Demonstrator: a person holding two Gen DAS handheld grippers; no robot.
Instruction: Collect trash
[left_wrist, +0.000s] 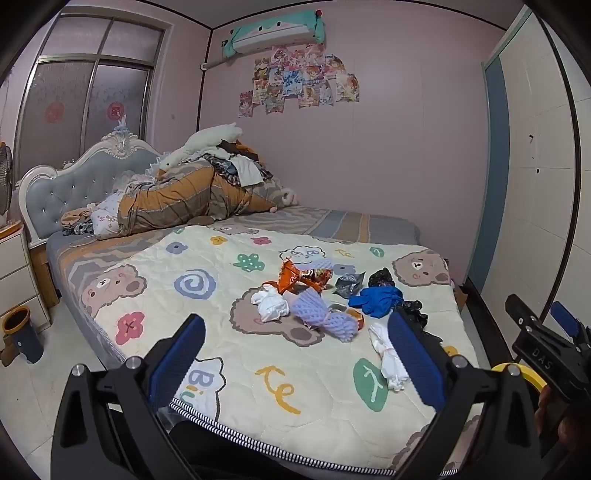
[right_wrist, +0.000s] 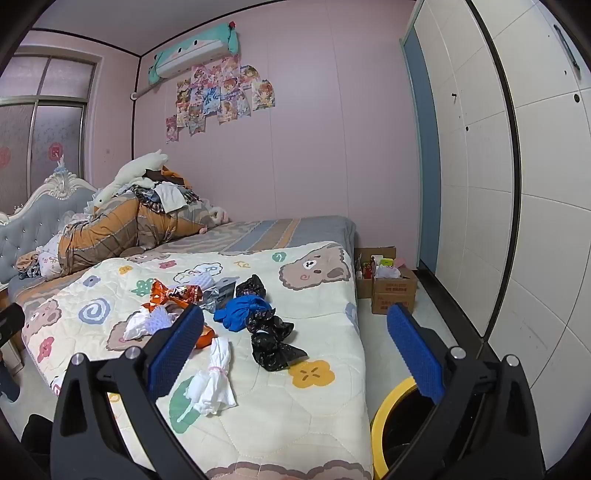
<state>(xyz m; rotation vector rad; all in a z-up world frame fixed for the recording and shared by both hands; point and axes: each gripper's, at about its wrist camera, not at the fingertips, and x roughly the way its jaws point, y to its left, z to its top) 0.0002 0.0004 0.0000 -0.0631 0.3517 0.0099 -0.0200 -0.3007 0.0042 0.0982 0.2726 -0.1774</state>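
The left gripper and the right gripper both stand with jaws wide apart and hold nothing, above the near edge of the bed quilt, probably ready for a first pick. The trash lies together in the middle of the quilt: an orange wrapper, purple foam nets, a blue bag, a black bag and a white tied bag. A yellow-rimmed bin stands on the floor just beside the bed corner, under the right gripper, so I judge each piece needs only a short carry.
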